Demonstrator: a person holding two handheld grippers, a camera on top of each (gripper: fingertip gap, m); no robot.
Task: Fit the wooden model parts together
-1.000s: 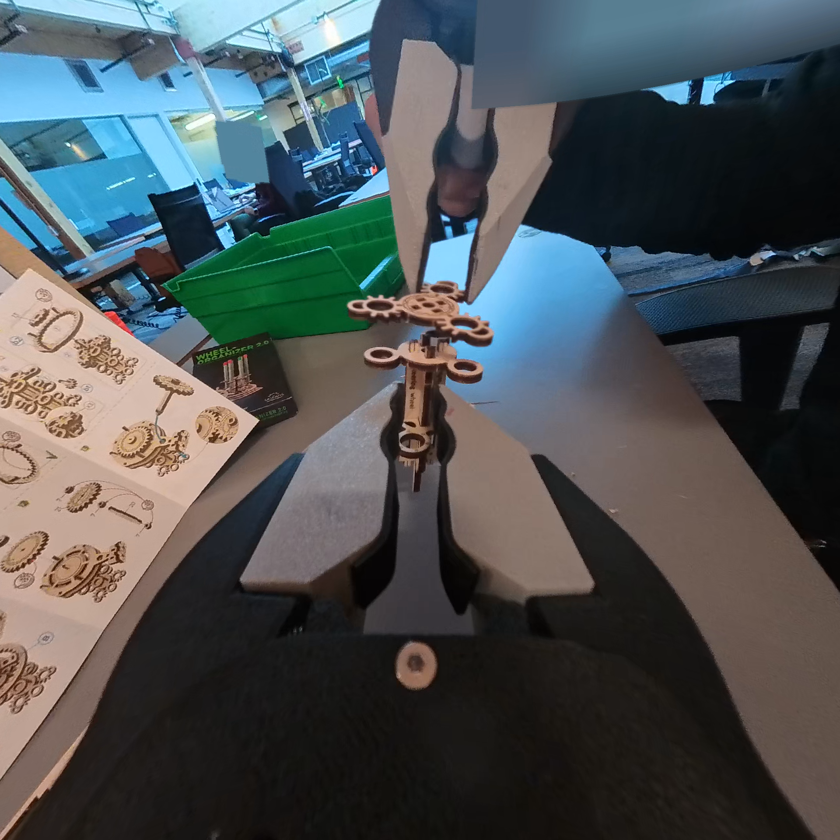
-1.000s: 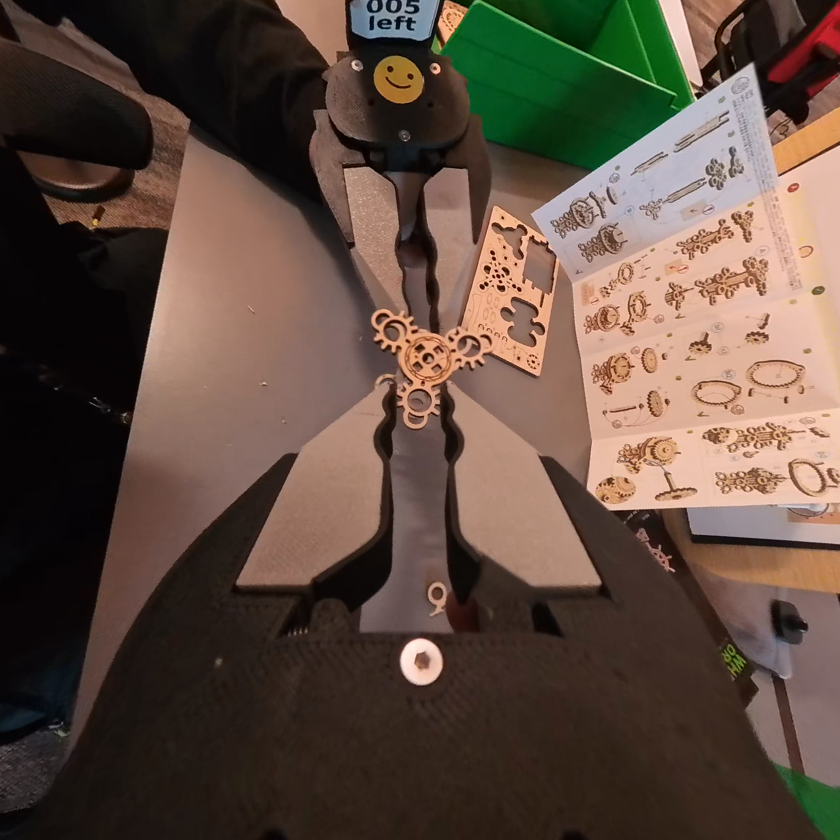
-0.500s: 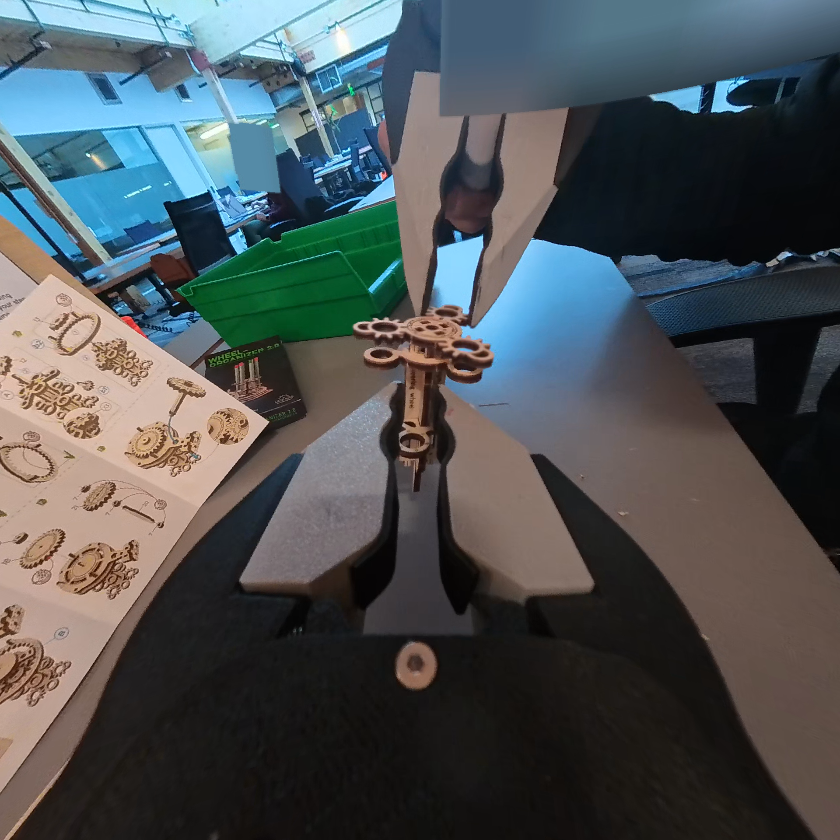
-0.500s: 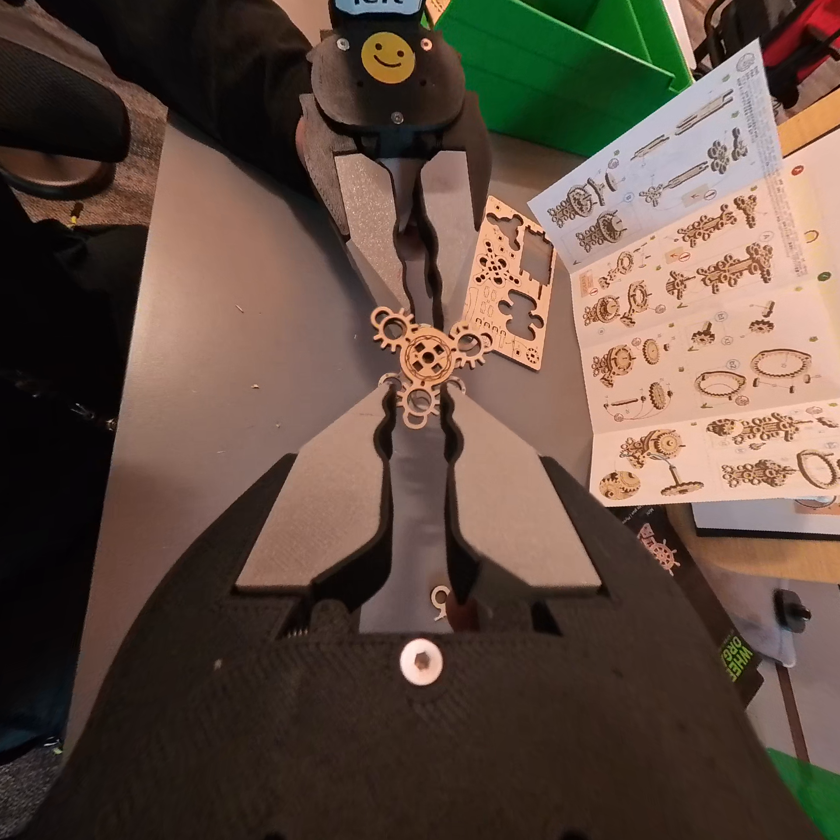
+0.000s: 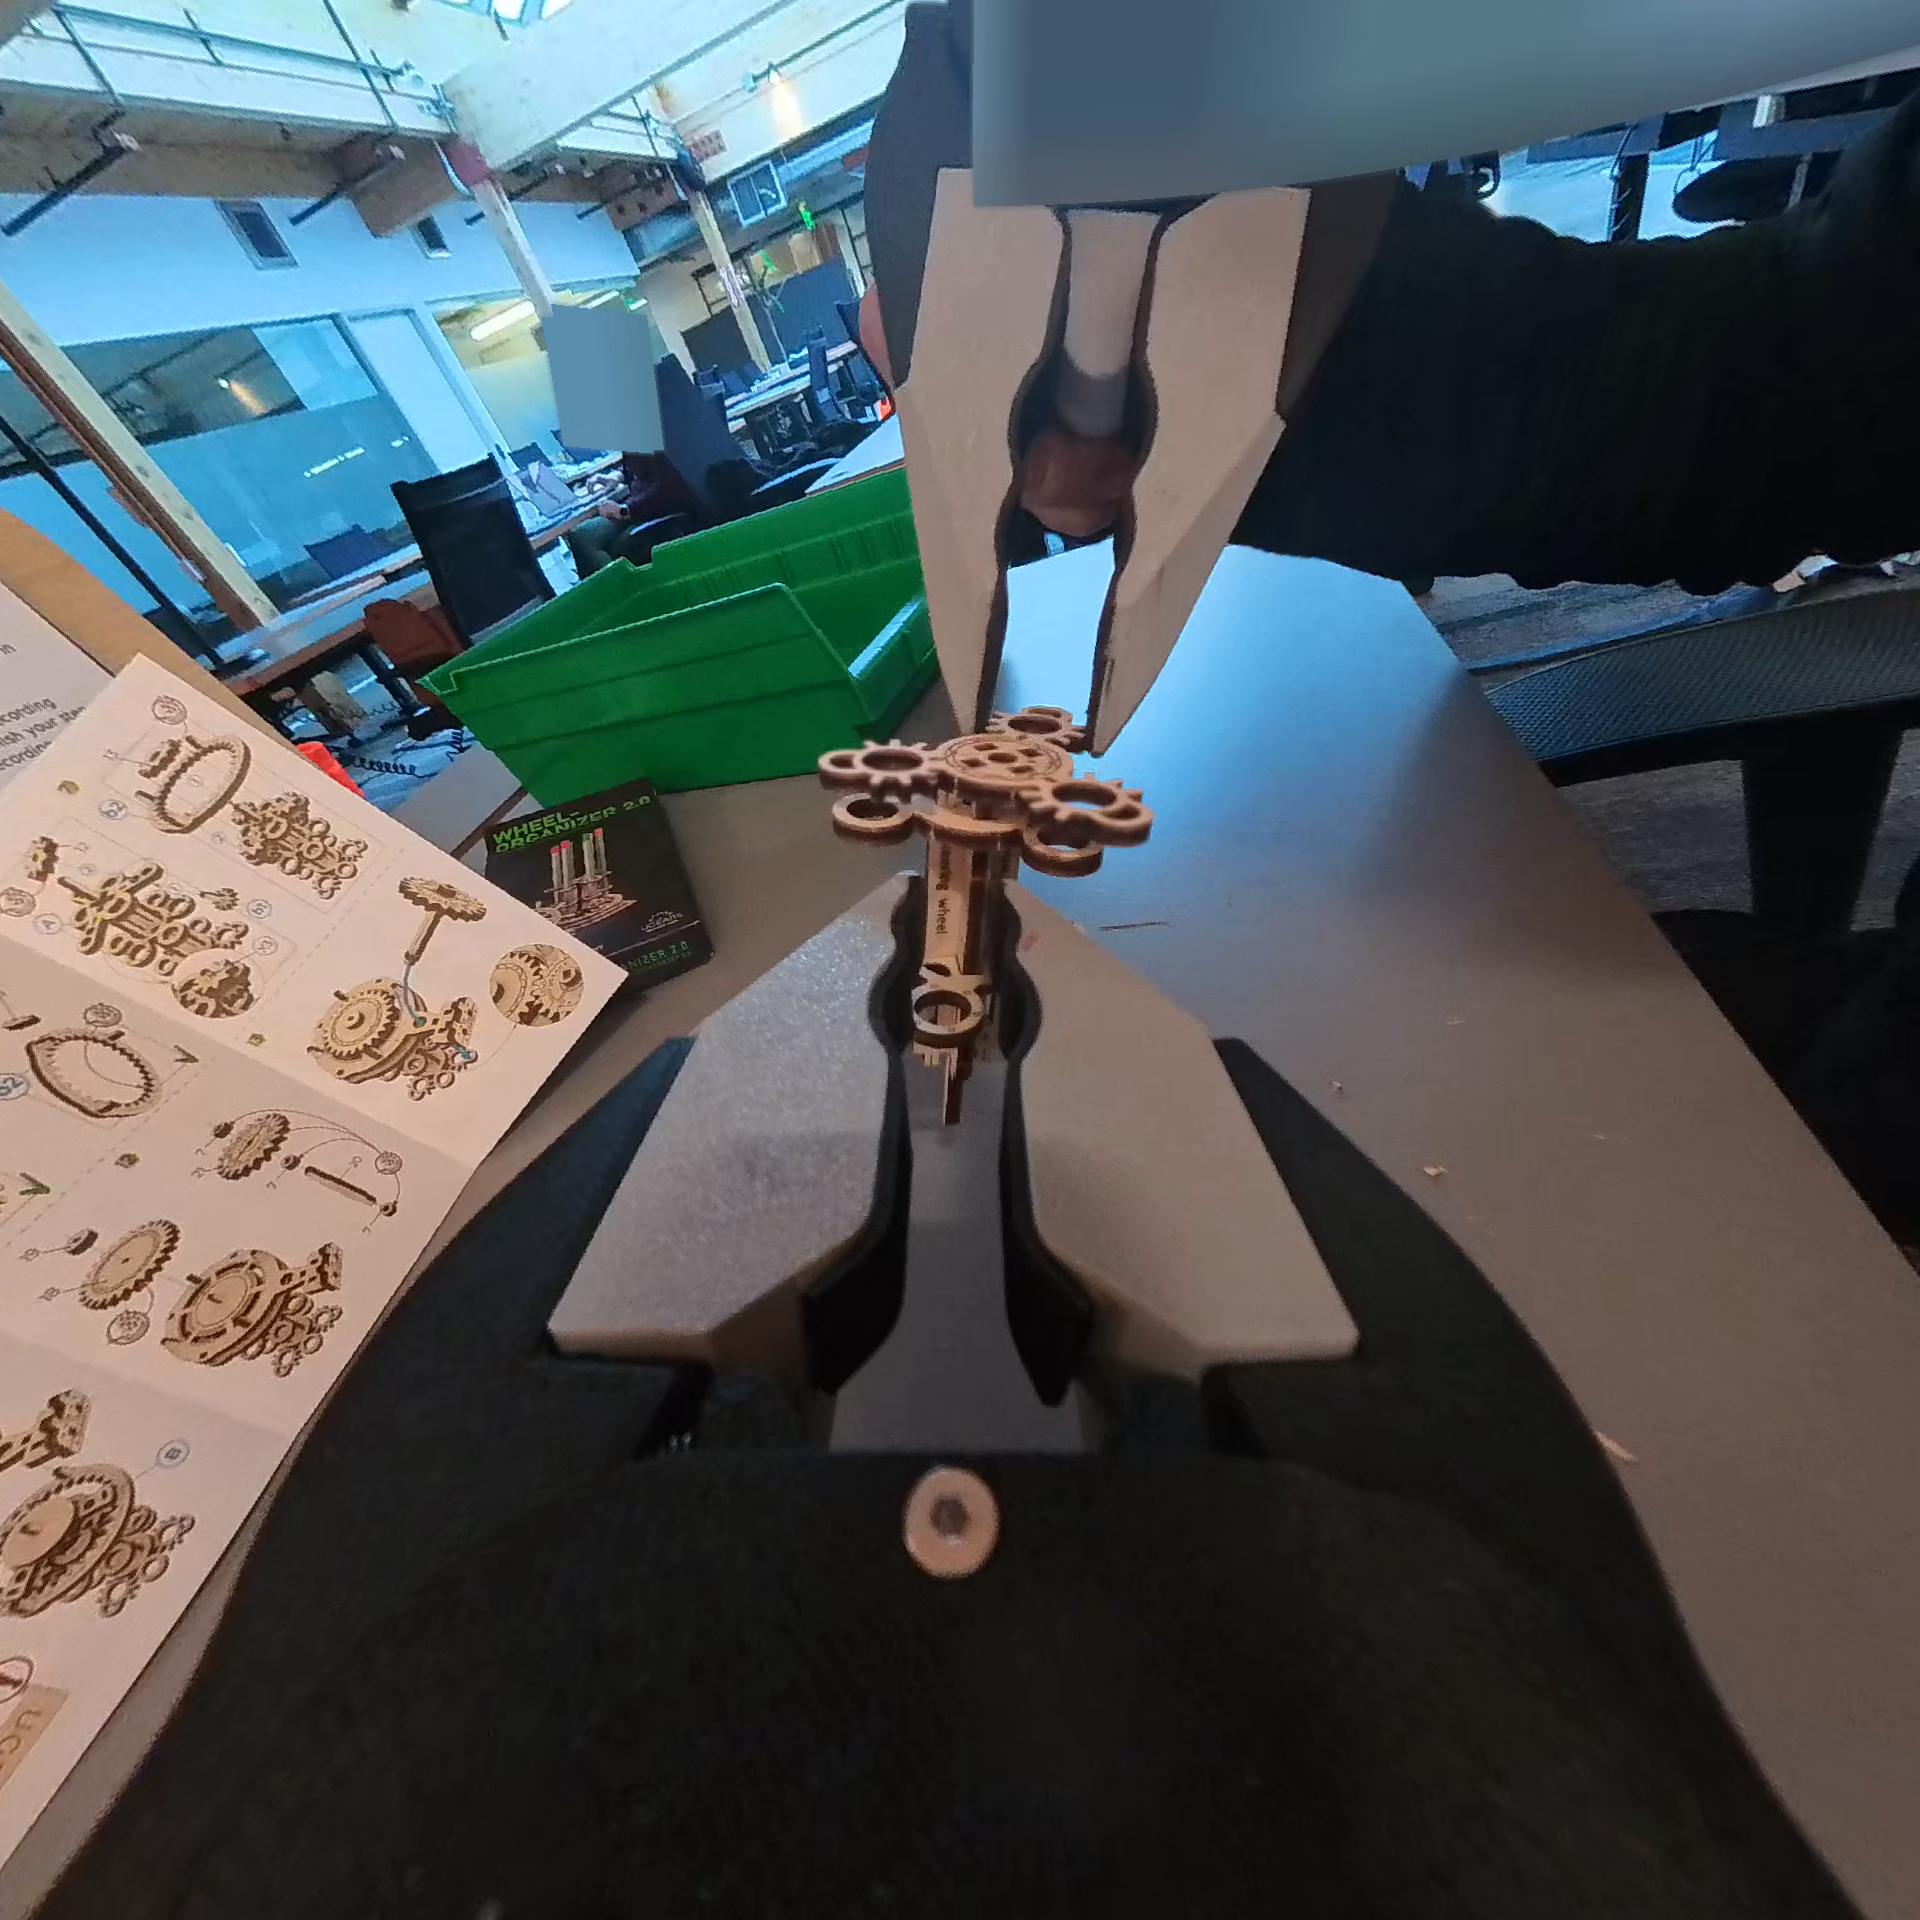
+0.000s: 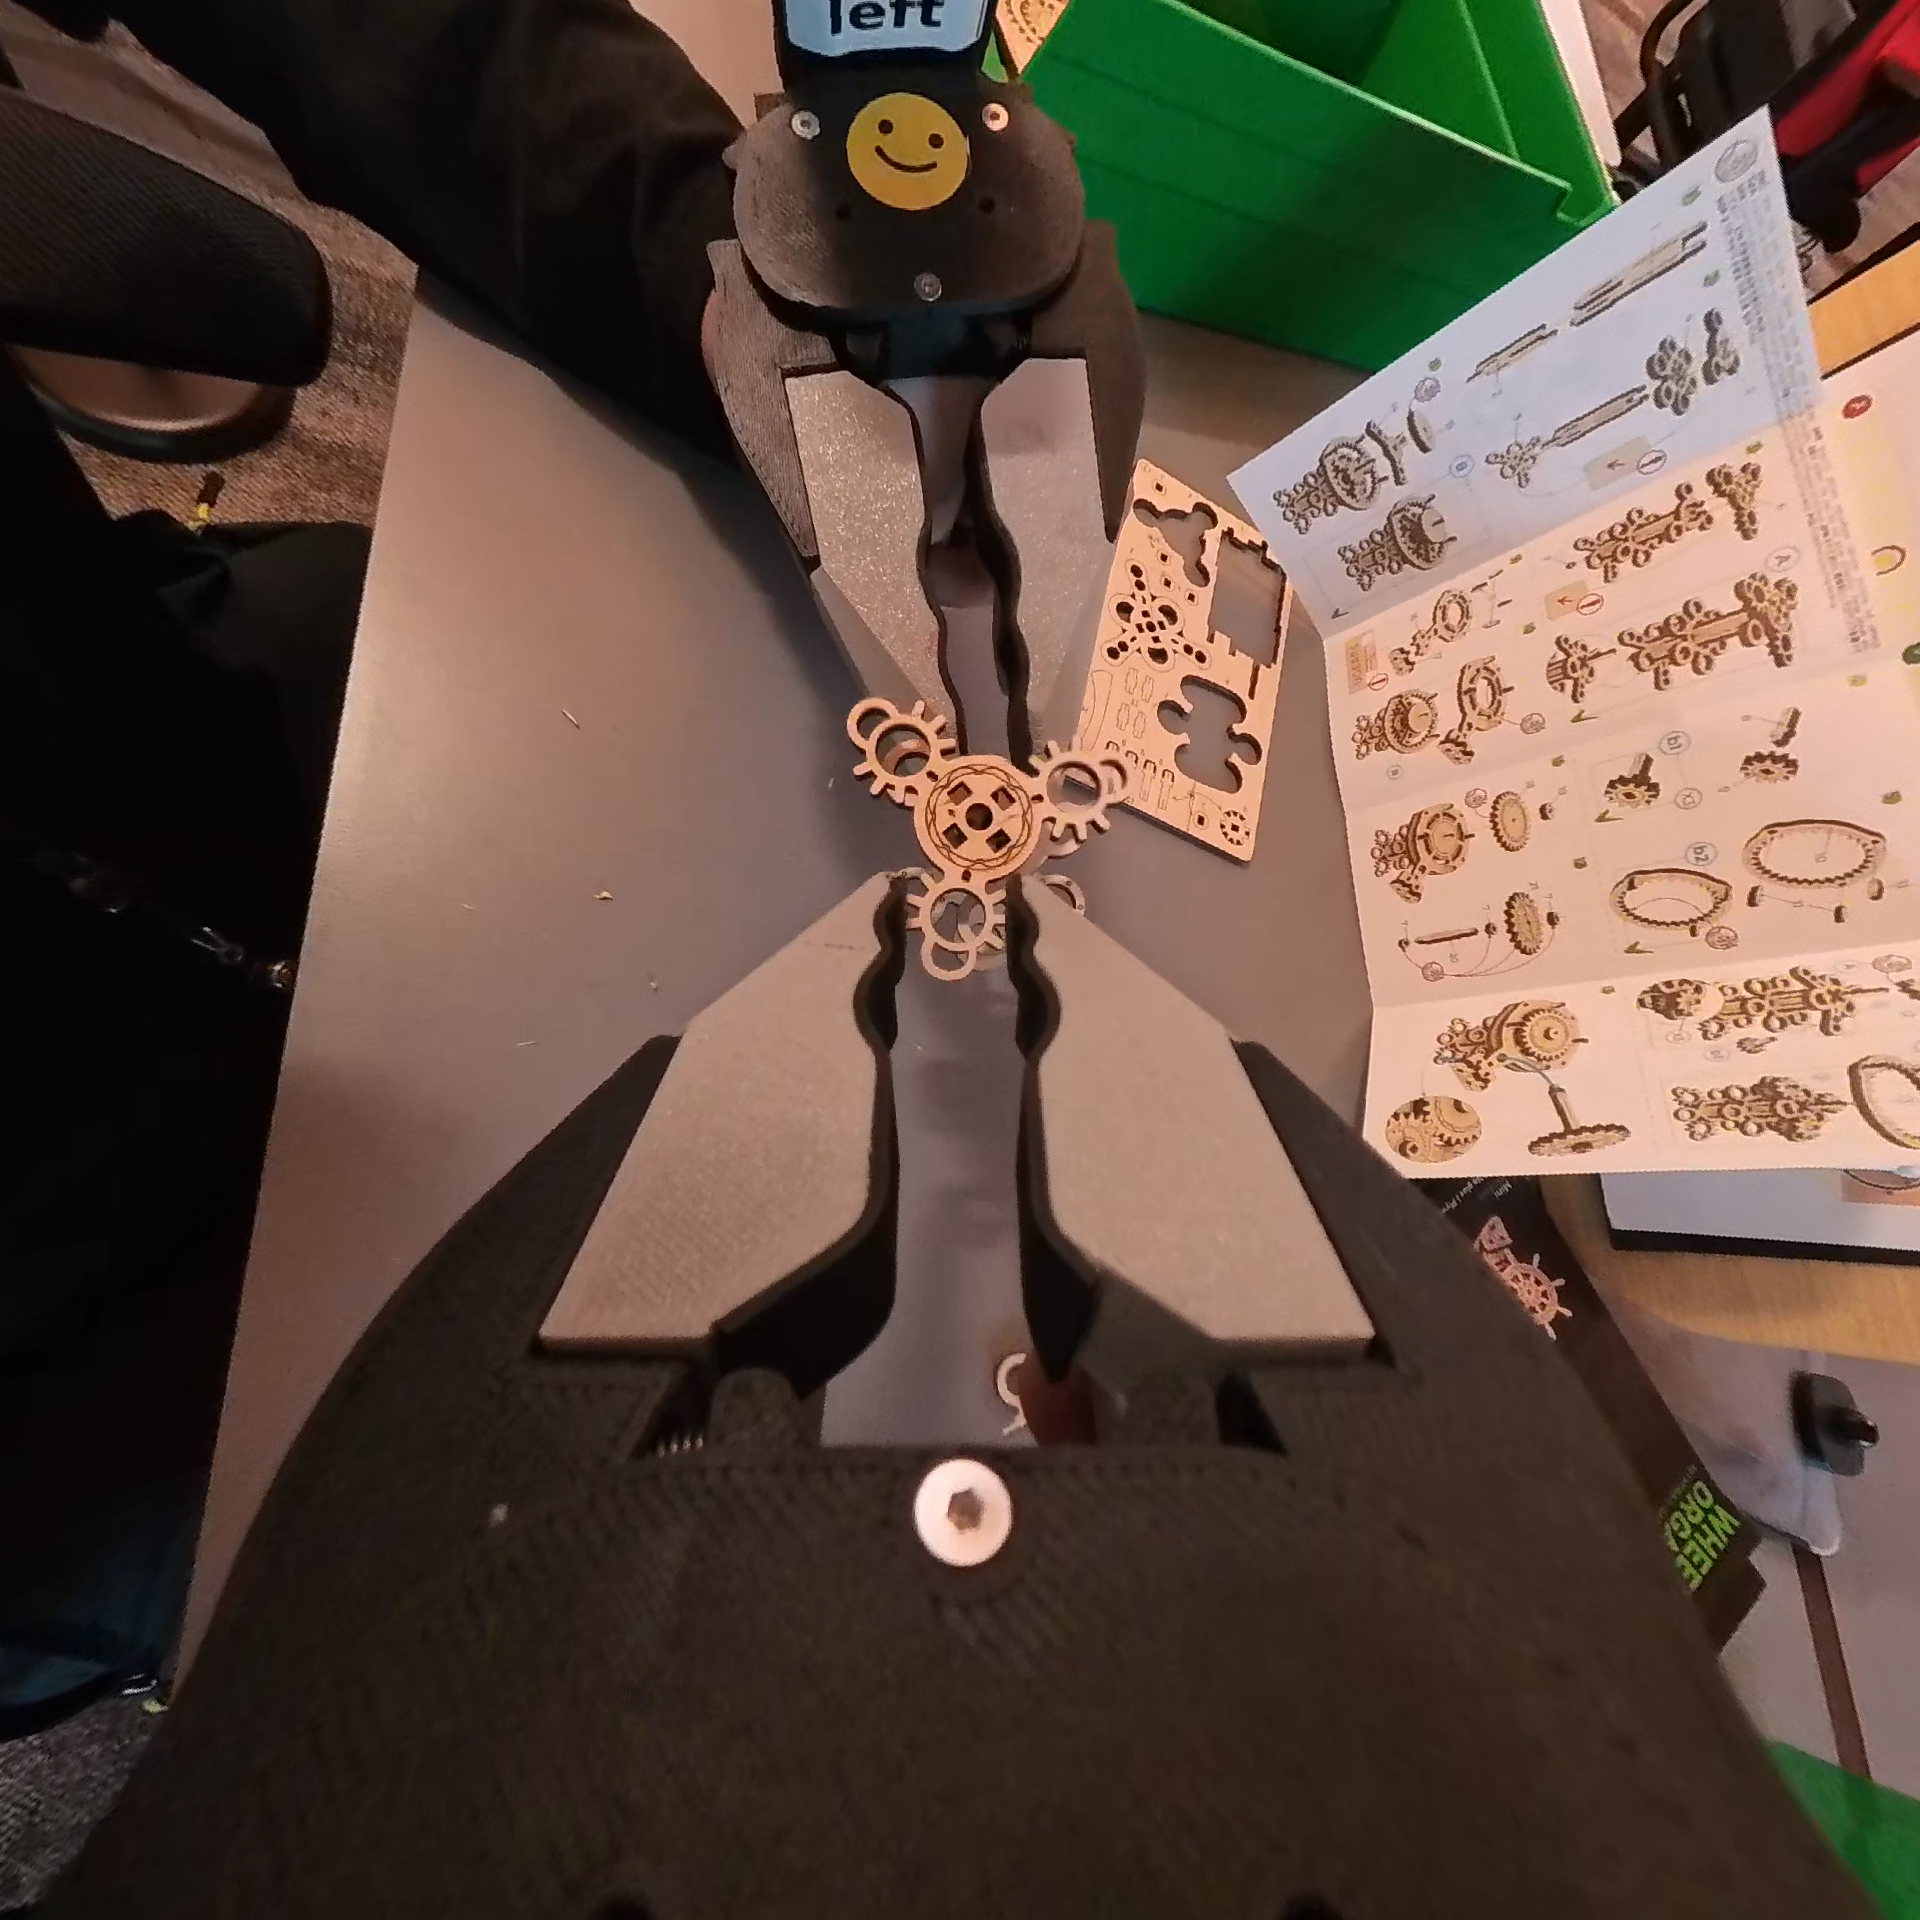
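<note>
My left gripper (image 5: 956, 904) is shut on an upright wooden post (image 5: 951, 925) that carries a small lobed plate (image 5: 1065, 858) near its top. A three-lobed wooden gear plate (image 5: 987, 774) sits flat on the post's top, right over the lobed plate. My right gripper (image 5: 1039, 727) comes down from above, its tips closed on the gear plate's far lobe. In the right wrist view the gear plate (image 6: 977, 821) lies between my right gripper (image 6: 961, 904) and the left gripper (image 6: 982, 717) opposite it. All is held above the grey table (image 5: 1351, 935).
A green bin (image 5: 675, 686) stands at the back. An open instruction sheet (image 6: 1610, 779) lies beside it, with a punched-out wooden parts sheet (image 6: 1184, 675) and a black box (image 5: 597, 883). A black chair (image 5: 1714, 675) stands at the table's edge. A tiny wooden ring (image 6: 1013, 1382) sits inside my right gripper. Both grippers' tips are close together, under 4 cm apart.
My right gripper has lowered the gear plate onto the post. The gap between it and the lobed plate below has closed. The left gripper kept its hold.
</note>
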